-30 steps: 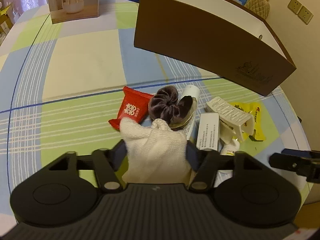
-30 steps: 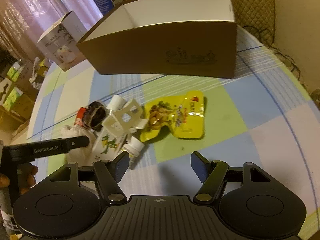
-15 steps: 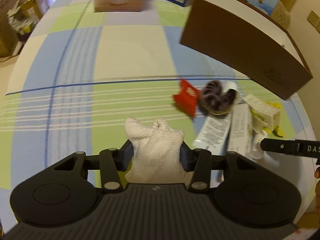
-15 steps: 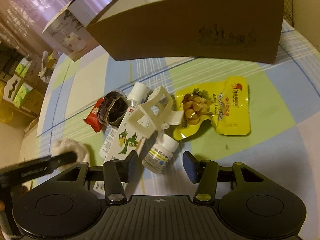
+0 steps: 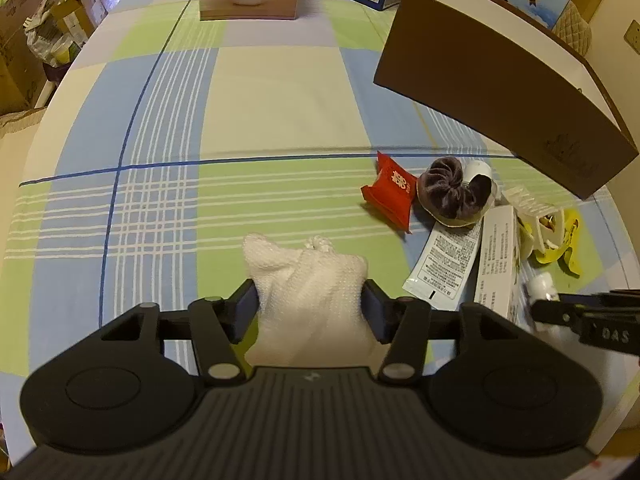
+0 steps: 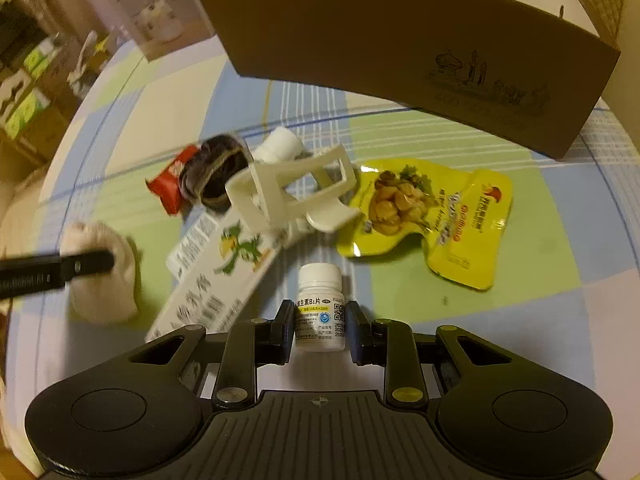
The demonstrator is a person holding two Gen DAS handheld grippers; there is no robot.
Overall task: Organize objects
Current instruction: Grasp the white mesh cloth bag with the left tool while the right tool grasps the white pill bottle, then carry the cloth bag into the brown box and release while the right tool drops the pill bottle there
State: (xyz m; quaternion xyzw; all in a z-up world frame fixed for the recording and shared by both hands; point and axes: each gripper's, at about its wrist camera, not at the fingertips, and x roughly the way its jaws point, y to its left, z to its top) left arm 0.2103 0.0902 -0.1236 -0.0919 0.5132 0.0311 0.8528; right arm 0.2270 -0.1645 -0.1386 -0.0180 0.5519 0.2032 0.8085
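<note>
Step in hand: a two-handed pick is judged to be under way, each gripper taking one item for sorting, presumably into the brown box [image 6: 420,48].
Left gripper [image 5: 308,304]: clenched on the white mesh pouch [image 5: 308,280]; both pads are pressed against its sides and the pouch bulges forward between them.
Right gripper [image 6: 320,326]: the jaws stand at either flank of the white pill bottle [image 6: 320,306]; a thin gap seems to remain on each side, so whether the grip is complete cannot be told.
Bottle position: upright between the right fingers, its cap projecting toward 12 o'clock, its label facing the camera.
Pouch position: centred in the left gripper, on or just above the checked tablecloth [image 5: 256,92] (contact with the cloth cannot be confirmed).
Grip technique, right: closure is best finished on the labelled body, below the cap, with the bottle kept vertical so that it is not tipped.
Grip technique, left: the pouch is soft, so firm pressure should be kept and the lift made straight up.
Neighbouring clutter: the toothpaste carton [image 6: 224,276] lies just beside the bottle at 10 o'clock; the white plastic rack [image 6: 292,196] is at 12 o'clock; the yellow snack packet [image 6: 436,220] is at 1 o'clock.
Clearance: the bottle should be raised clear before any sideways travel, so the carton is not dragged.
Box location: at 12 to 1 o'clock beyond the pile, well apart from both grippers.
</note>
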